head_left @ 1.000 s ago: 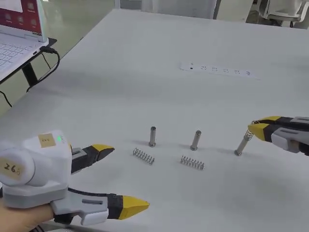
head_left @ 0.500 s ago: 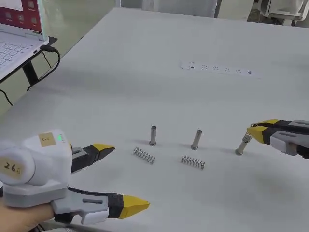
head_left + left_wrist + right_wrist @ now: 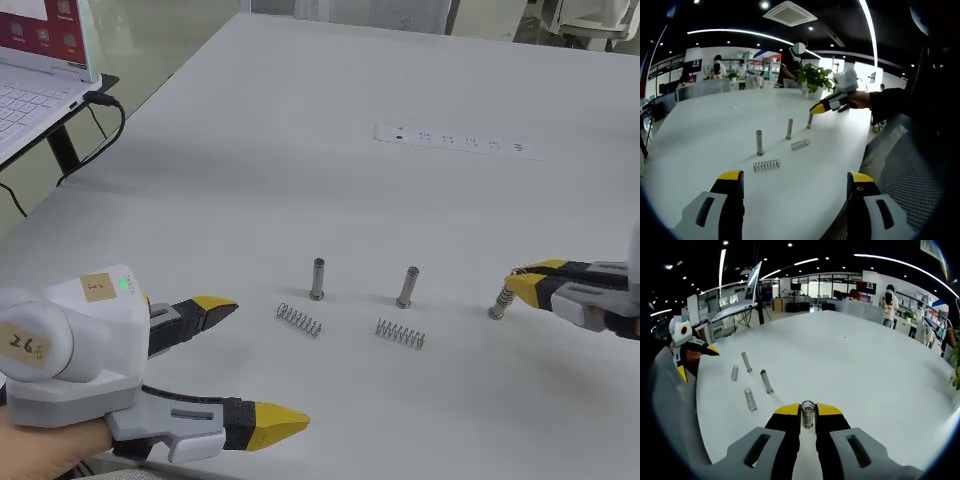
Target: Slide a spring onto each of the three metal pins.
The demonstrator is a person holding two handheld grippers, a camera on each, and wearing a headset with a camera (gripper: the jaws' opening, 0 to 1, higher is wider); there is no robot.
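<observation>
Two bare metal pins stand upright on the white table. In front of each lies a loose spring. At the right a third pin leans, with a spring on its upper part. My right gripper is shut on that spring, low by the table. My left gripper hovers open at the near left, nothing between its fingers. In the left gripper view the pins and the right gripper lie ahead.
A white power strip lies farther back on the table. A laptop on a stand with a black cable sits beyond the table's left edge. People stand far off in the room.
My right gripper has dropped lower towards the table with the spring, down along the leaning right pin. The left gripper has stayed put.
</observation>
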